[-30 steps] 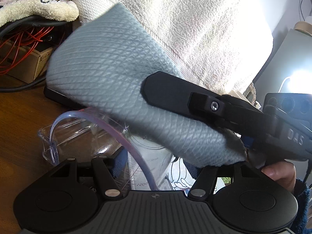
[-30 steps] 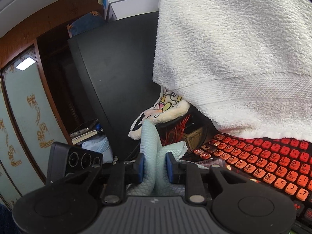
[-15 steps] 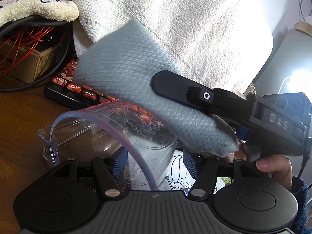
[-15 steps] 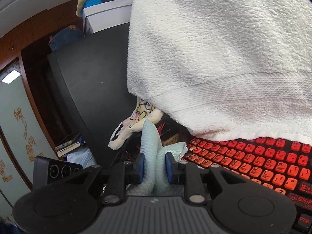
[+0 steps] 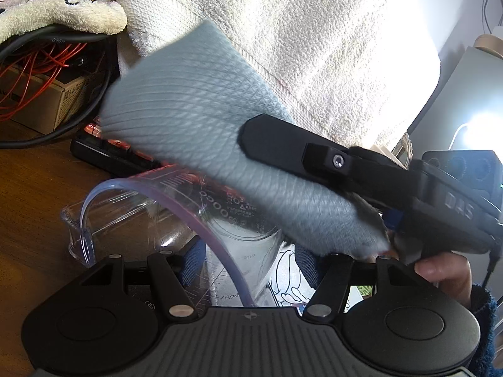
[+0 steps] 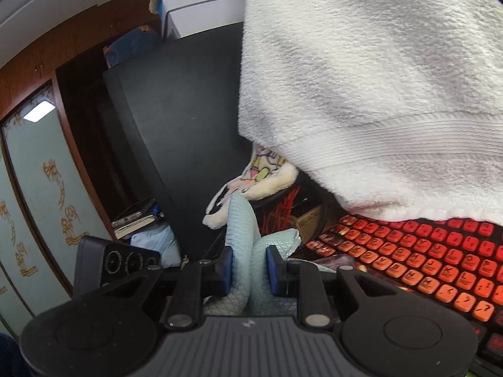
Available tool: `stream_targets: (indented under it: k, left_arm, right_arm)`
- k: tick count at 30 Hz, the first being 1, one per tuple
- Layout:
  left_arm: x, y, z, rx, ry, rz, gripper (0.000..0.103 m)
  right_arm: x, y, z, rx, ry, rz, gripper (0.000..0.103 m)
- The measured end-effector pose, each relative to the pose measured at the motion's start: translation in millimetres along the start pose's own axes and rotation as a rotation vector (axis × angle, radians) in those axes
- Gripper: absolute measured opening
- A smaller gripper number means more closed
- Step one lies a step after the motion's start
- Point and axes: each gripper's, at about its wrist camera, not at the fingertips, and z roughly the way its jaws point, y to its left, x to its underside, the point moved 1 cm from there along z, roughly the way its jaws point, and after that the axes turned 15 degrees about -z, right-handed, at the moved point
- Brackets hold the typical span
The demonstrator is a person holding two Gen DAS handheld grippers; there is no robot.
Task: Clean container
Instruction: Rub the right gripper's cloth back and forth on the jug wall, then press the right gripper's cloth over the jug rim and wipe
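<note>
Clear plastic, thin-walled and printed with measuring marks: the jug (image 5: 239, 229) sits nearest the left wrist camera, tilted so its open mouth faces away, its wall caught between the pads of the left gripper (image 5: 248, 260), whose jaws stand part-way apart and pinch it. It looks light and fairly stiff but smooth, so I judge it may slip or flex if squeezed hard at the rim; the wall near the rim, where it is taken now, or the handle (image 5: 85, 220) at its left, seem the safest places to hold.

Just beyond, the right gripper (image 6: 248, 267) has its jaws pressed nearly together on a bunched pale blue cloth (image 5: 201, 144). The cloth is soft and limp, with a waffle weave that should rub well. It hangs over the jug's mouth; whether it touches the rim I cannot tell.

Farther off lie a red-lit keyboard (image 6: 424, 251) on the wooden desk (image 5: 34, 188) and a white towel (image 5: 314, 40) draped above.
</note>
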Motion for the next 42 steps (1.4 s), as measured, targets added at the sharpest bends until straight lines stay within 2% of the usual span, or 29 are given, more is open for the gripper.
stream_targets:
  k: [6, 10, 18, 23, 32, 36, 42]
  left_arm:
    - [0, 0, -1, 0.000, 0.000, 0.000, 0.062]
    - [0, 0, -2, 0.000, 0.000, 0.000, 0.062]
    - [0, 0, -3, 0.000, 0.000, 0.000, 0.062]
    - [-1, 1, -3, 0.000, 0.000, 0.000, 0.062]
    - [-1, 1, -3, 0.000, 0.000, 0.000, 0.062]
    - [-1, 1, -3, 0.000, 0.000, 0.000, 0.062]
    - [-2, 0, -3, 0.000, 0.000, 0.000, 0.062]
  right_arm:
    - [1, -17, -10, 0.069, -0.018, 0.049, 0.021]
    - [0, -14, -7, 0.075, -0.014, 0.042, 0.022]
    - [-1, 11, 7, -0.016, 0.010, -0.021, 0.022]
    - [-2, 13, 7, -0.036, 0.012, -0.027, 0.022]
    - [1, -14, -7, 0.060, -0.016, 0.045, 0.021]
    - [0, -14, -6, 0.073, -0.013, 0.043, 0.022]
    - [0, 3, 3, 0.008, 0.002, 0.004, 0.022]
